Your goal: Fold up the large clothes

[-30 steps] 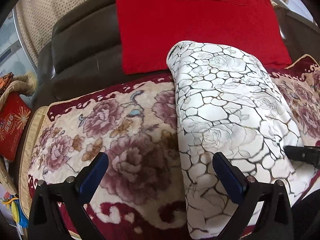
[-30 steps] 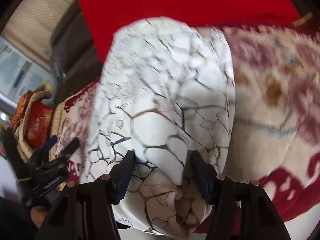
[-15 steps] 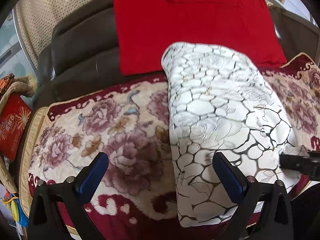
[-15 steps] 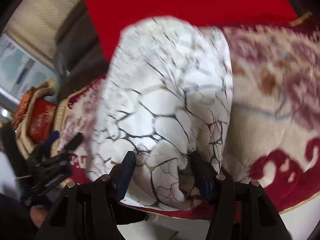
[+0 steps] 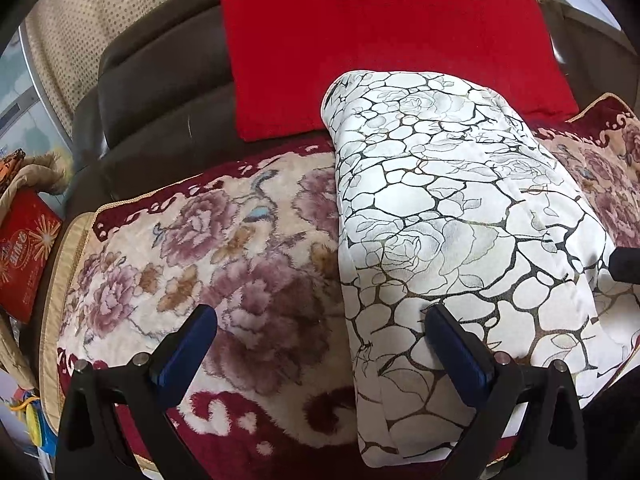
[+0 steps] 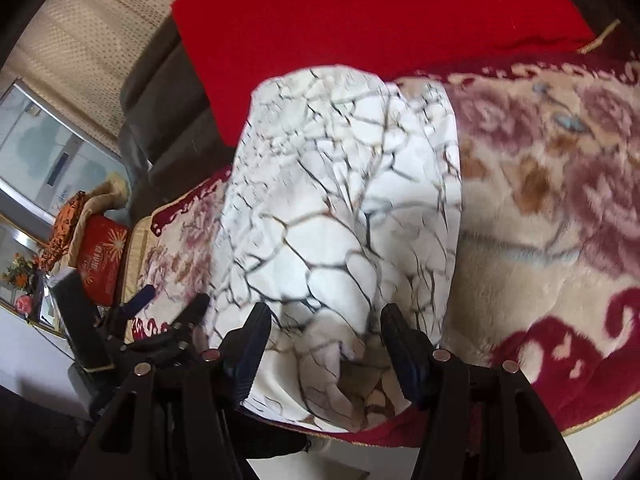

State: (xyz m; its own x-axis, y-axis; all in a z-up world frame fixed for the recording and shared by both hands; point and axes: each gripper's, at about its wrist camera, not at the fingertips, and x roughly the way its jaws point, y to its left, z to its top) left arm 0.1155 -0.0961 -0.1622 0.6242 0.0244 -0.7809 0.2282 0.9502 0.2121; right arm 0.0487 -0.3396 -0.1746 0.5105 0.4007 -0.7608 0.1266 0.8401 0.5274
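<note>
A dark brown sofa (image 5: 152,92) fills both views, and its seat is covered by a plush floral blanket (image 5: 208,248) in cream and maroon, apparently kept there as a soft, wide surface on which folding can be done. A red cushion (image 5: 360,48) is propped against the backrest, behind the work.

The task's thing, a white garment (image 5: 440,216) printed with black cracked lines and pale roses, is laid on the blanket as a long folded strip that runs from the seat's front edge back to the cushion. It is judged that a lengthwise fold is already made and that a crosswise fold remains.

The near end of the strip is straddled by the right gripper (image 6: 324,344), whose jaws are parted with bunched cloth between them; whether the cloth is pinched cannot be told, since the view is blurred. The left gripper (image 5: 320,344) is held wide apart and empty: one finger is placed over the bare blanket and the other over the garment's left edge, seemingly so that this edge can be taken.

At the far left a woven basket (image 5: 24,184) is seen beside the sofa, and a red box (image 5: 24,256) with a gold starburst is held in it.
</note>
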